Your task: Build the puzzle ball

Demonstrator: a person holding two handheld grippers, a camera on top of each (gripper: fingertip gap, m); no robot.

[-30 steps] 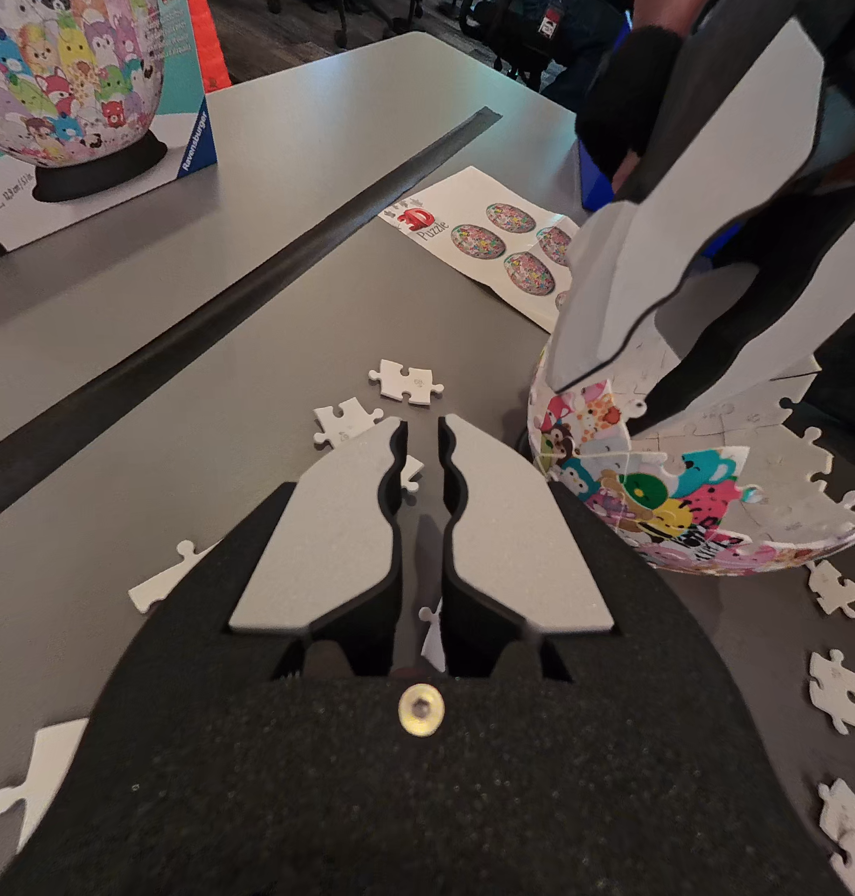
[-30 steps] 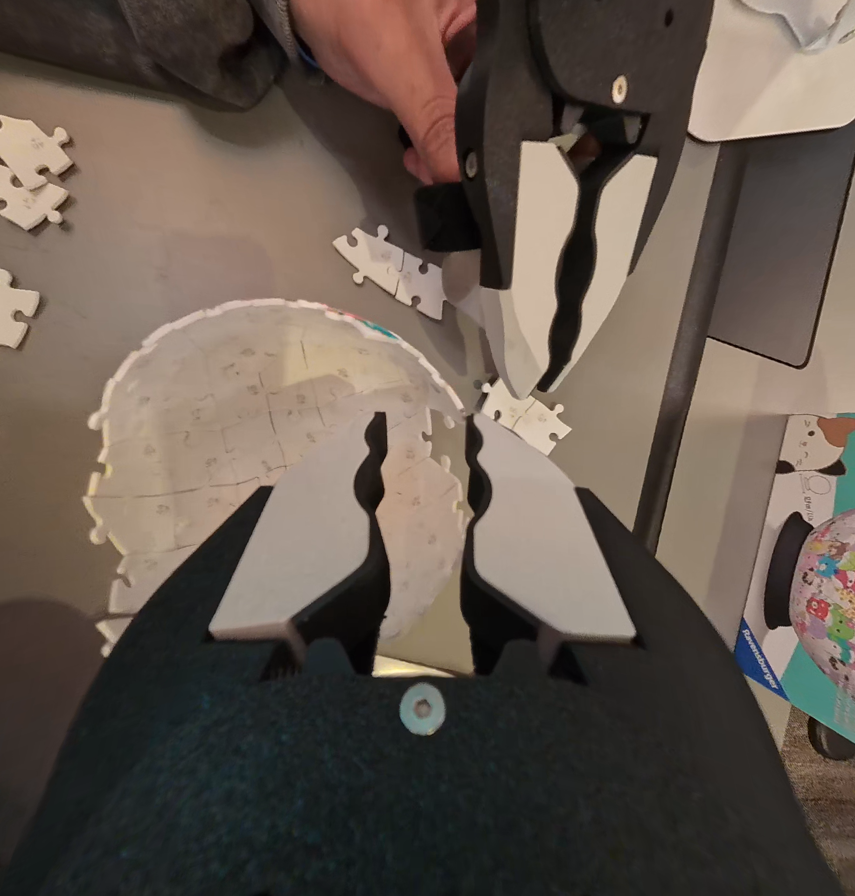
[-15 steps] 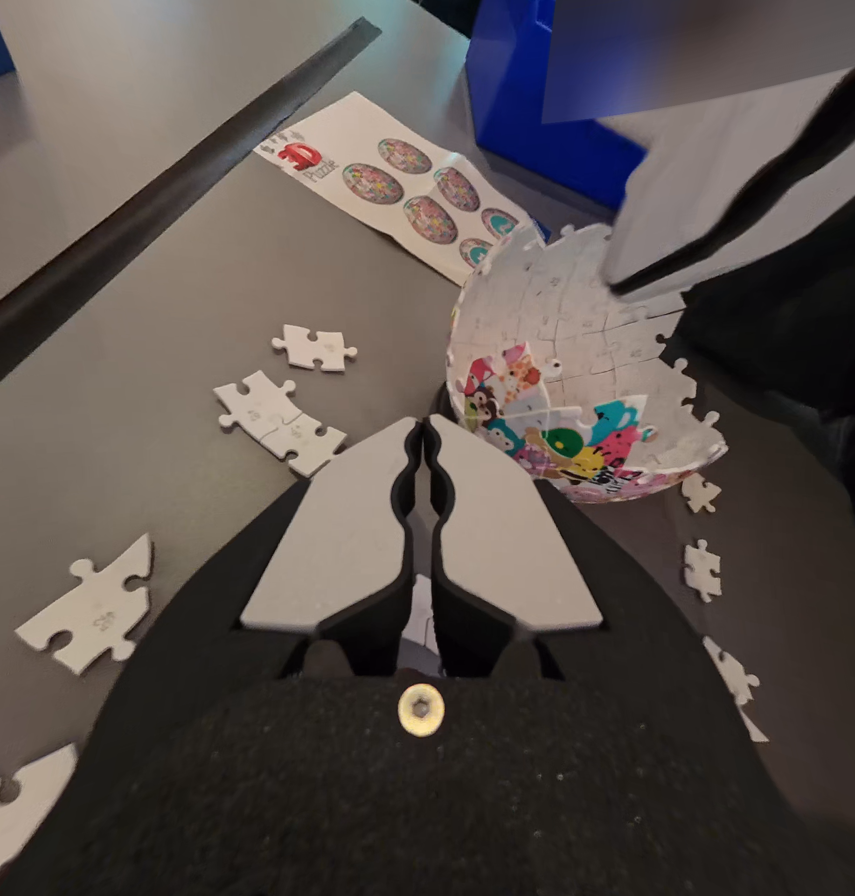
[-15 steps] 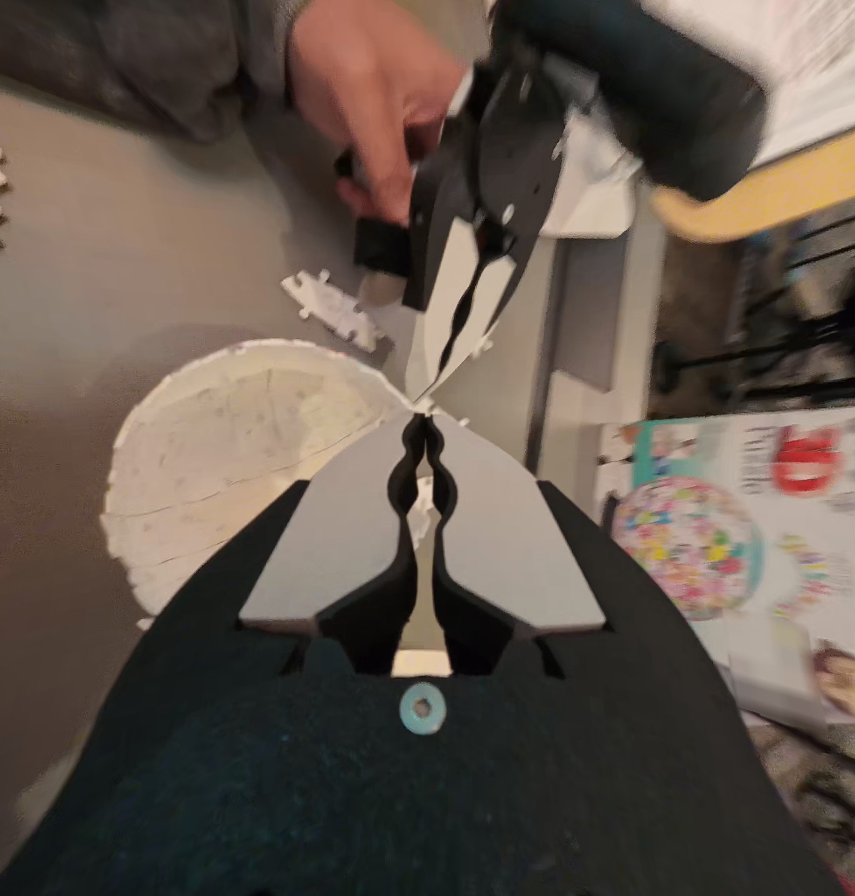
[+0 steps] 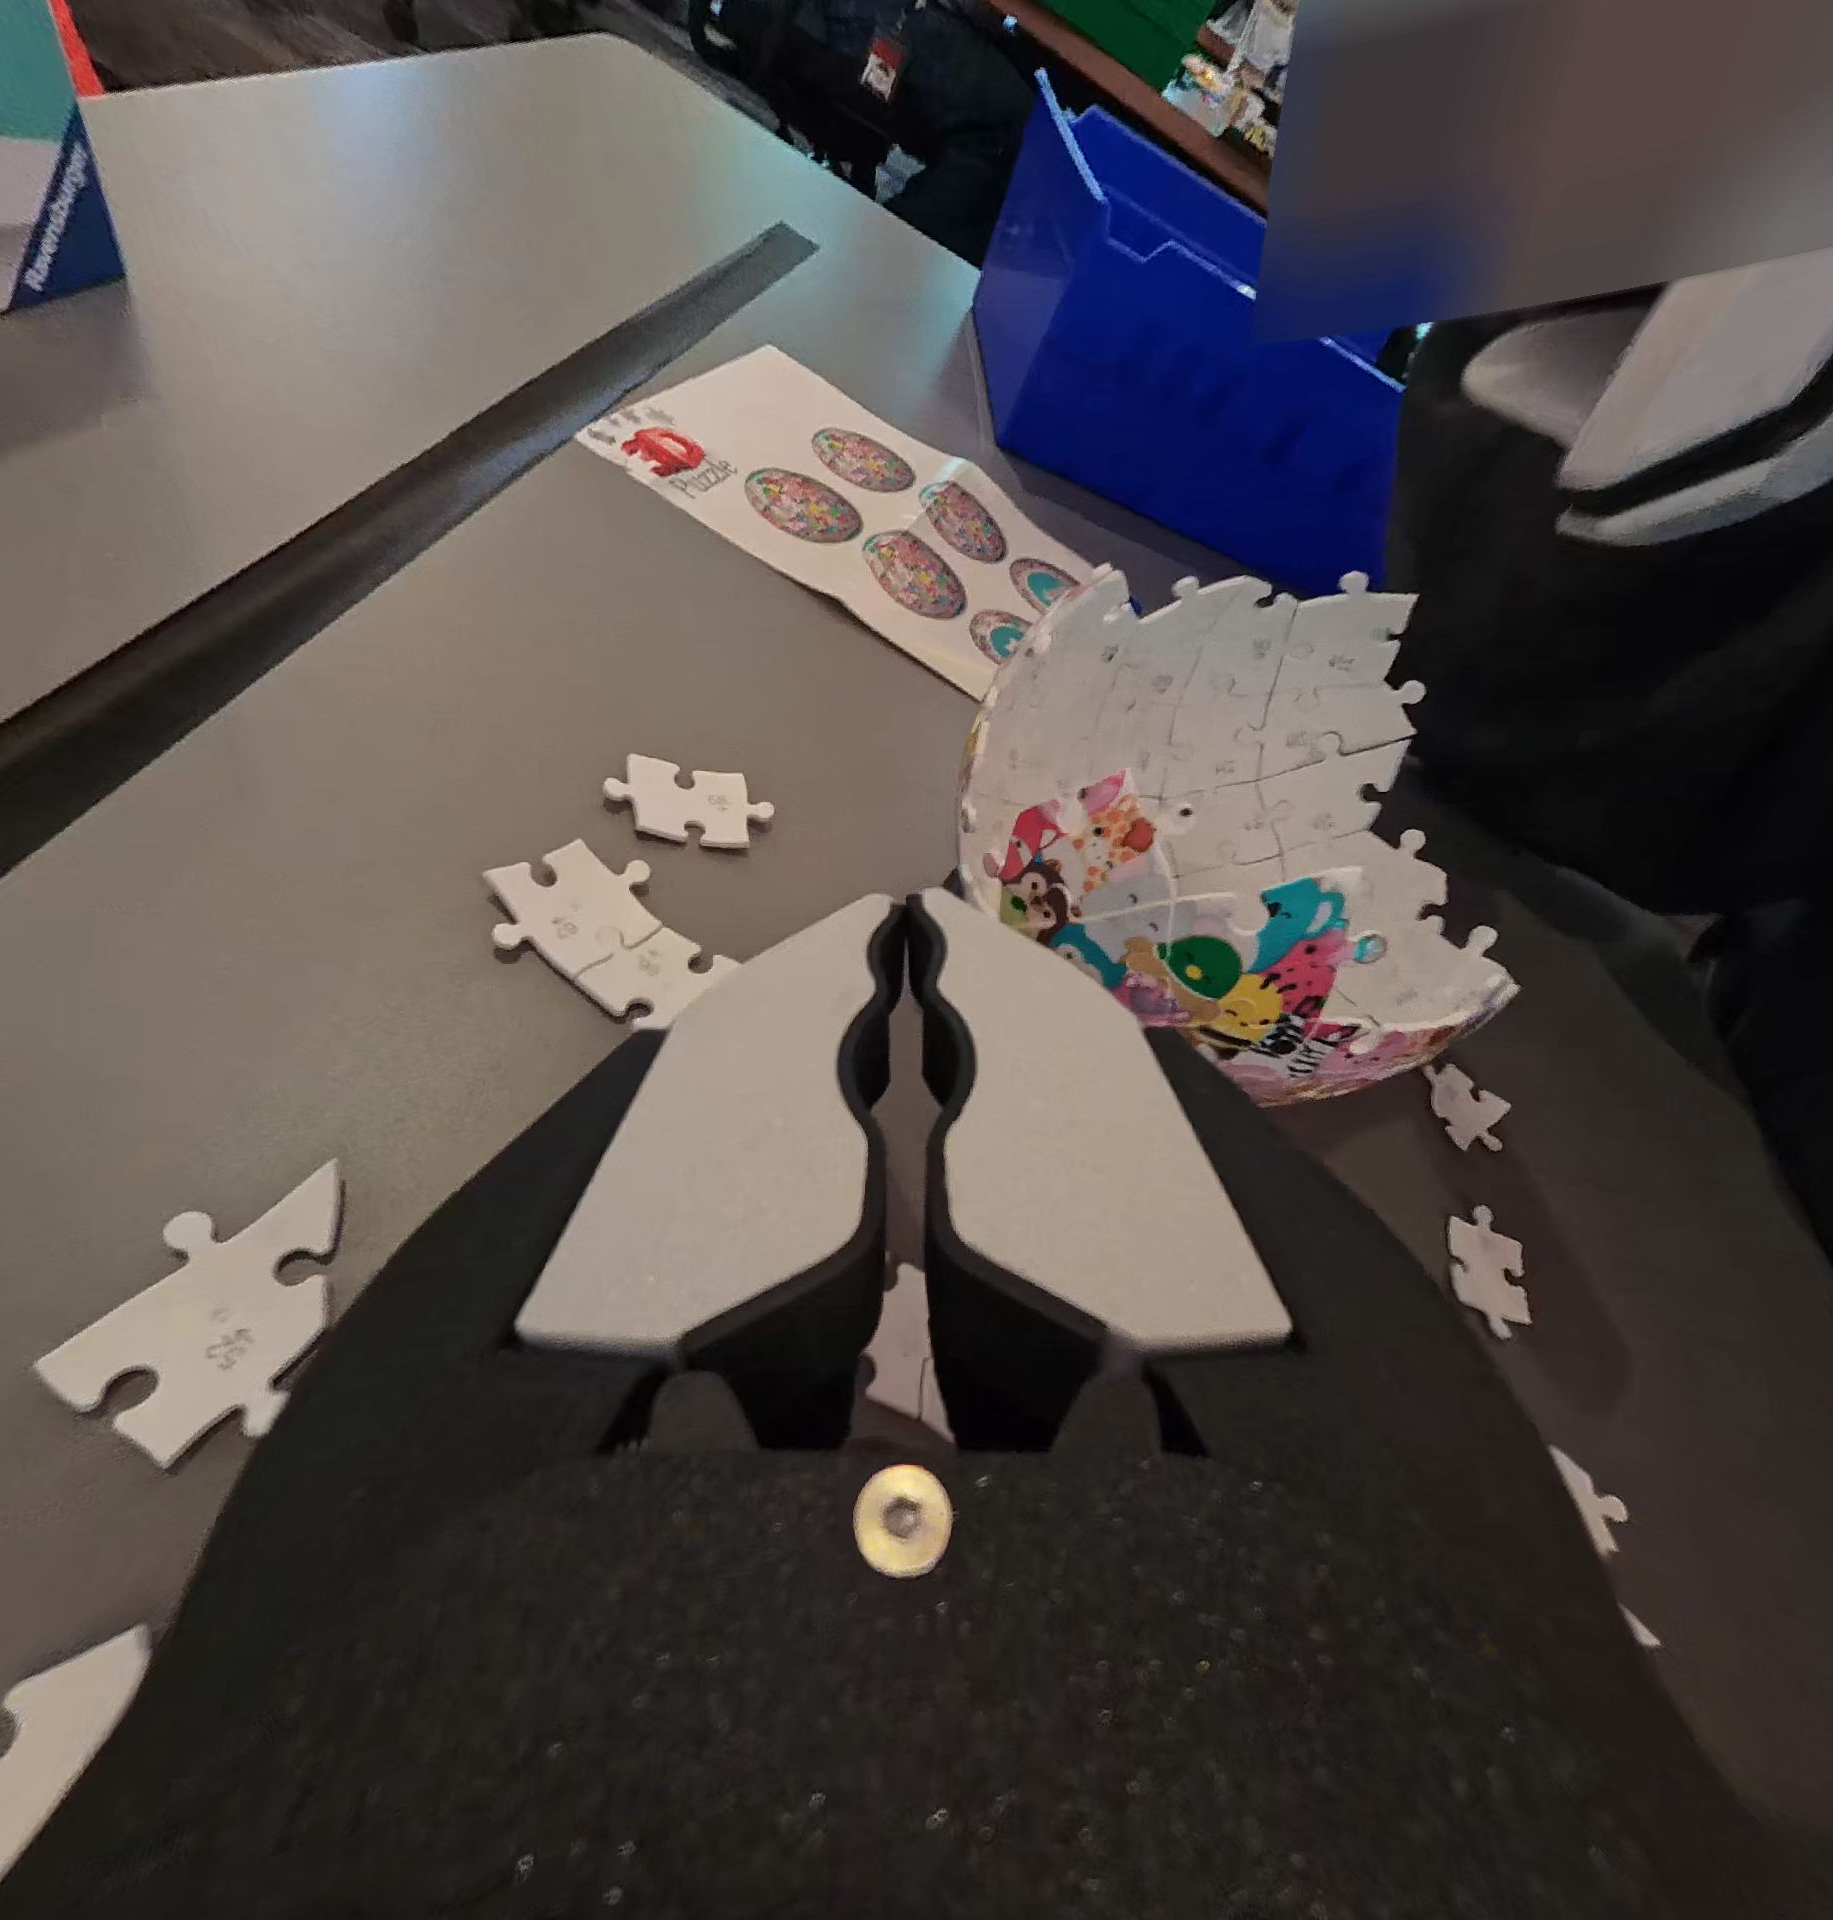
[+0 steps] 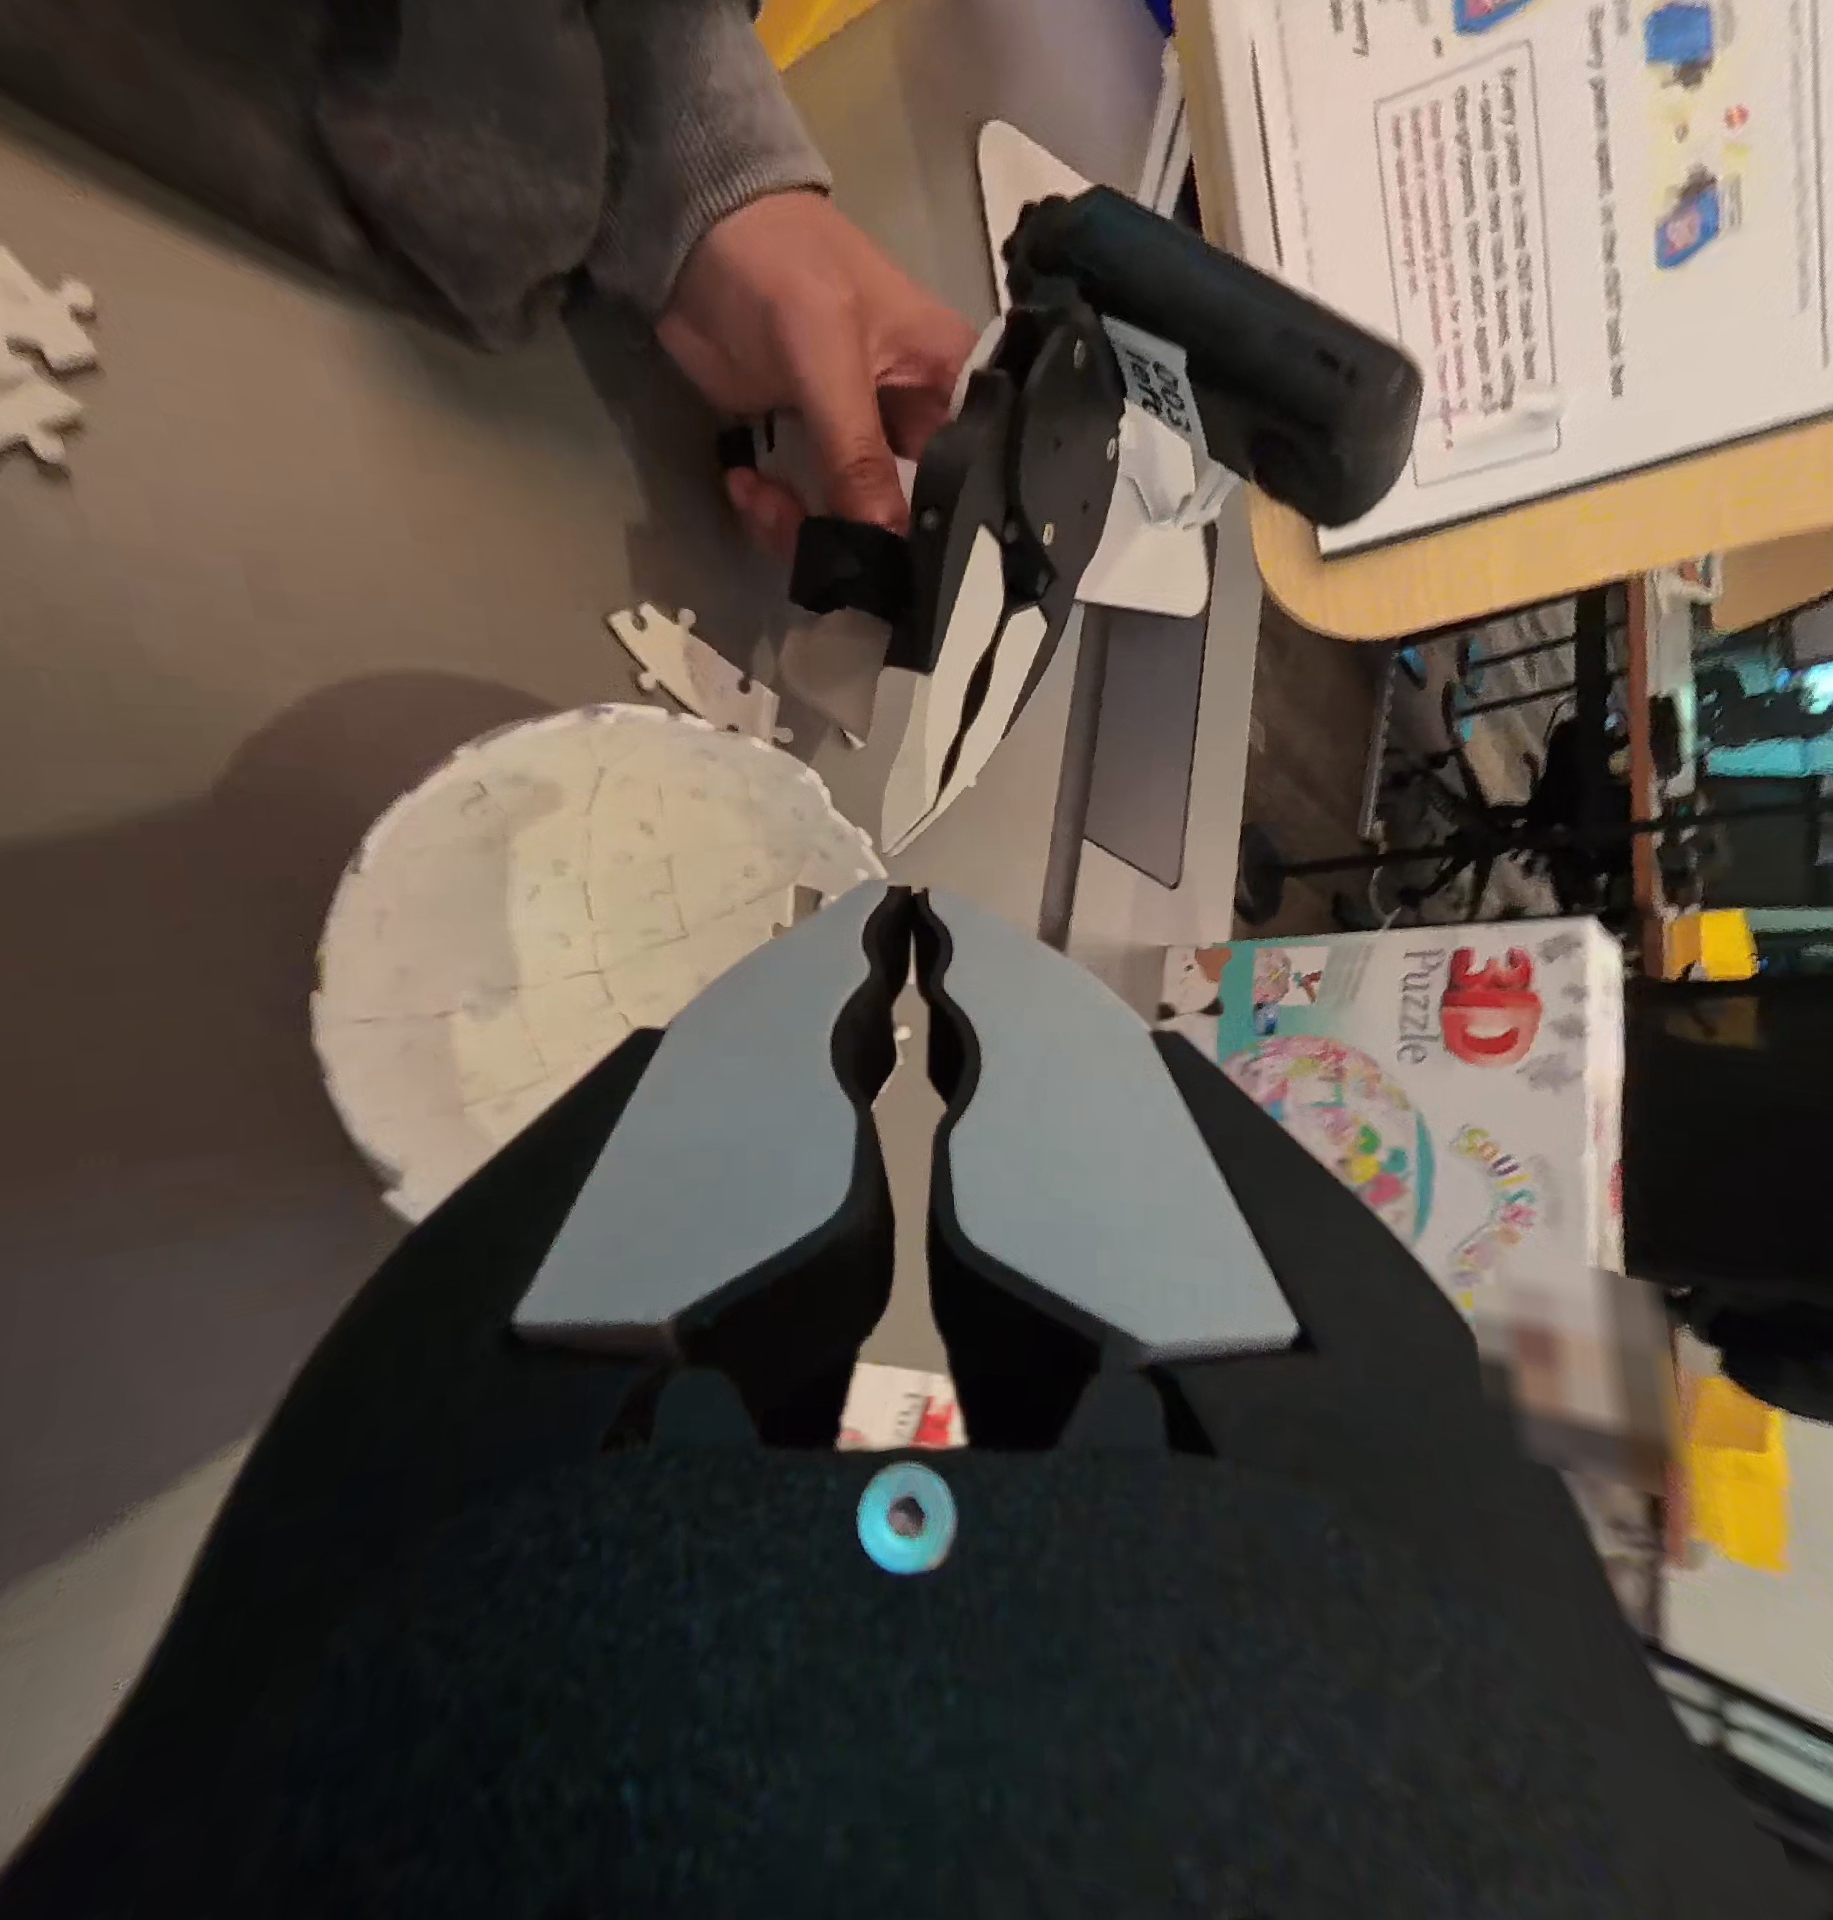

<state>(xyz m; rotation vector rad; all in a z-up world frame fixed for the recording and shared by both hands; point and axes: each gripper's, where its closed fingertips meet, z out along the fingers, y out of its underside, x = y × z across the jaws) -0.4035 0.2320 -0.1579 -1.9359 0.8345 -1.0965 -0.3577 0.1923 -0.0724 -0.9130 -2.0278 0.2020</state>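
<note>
The half-built puzzle ball (image 5: 1234, 727) lies on the grey table as an open bowl, white inside and with colourful prints outside. It also shows in the right wrist view (image 6: 579, 966). My left gripper (image 5: 907, 916) is shut and empty, just left of the bowl and above the table. My right gripper (image 6: 910, 906) is shut and empty, raised above the bowl's rim. In the right wrist view the left gripper (image 6: 917, 821) hangs tip to tip with mine, held by a hand (image 6: 818, 343). Loose white pieces (image 5: 600, 925) lie near the bowl.
A puzzle leaflet (image 5: 839, 499) and a blue bin (image 5: 1151, 364) lie behind the bowl. The puzzle box (image 6: 1411, 1091) stands across a dark gap (image 5: 372, 540) between the tables. More pieces (image 5: 205, 1320) lie at the left and others (image 5: 1483, 1268) at the right. There is about 11 centimetres between the tips of the two grippers.
Both grippers have closed from slightly open to shut. Both have pulled back and up from the bowl, so it looks smaller in both views.
</note>
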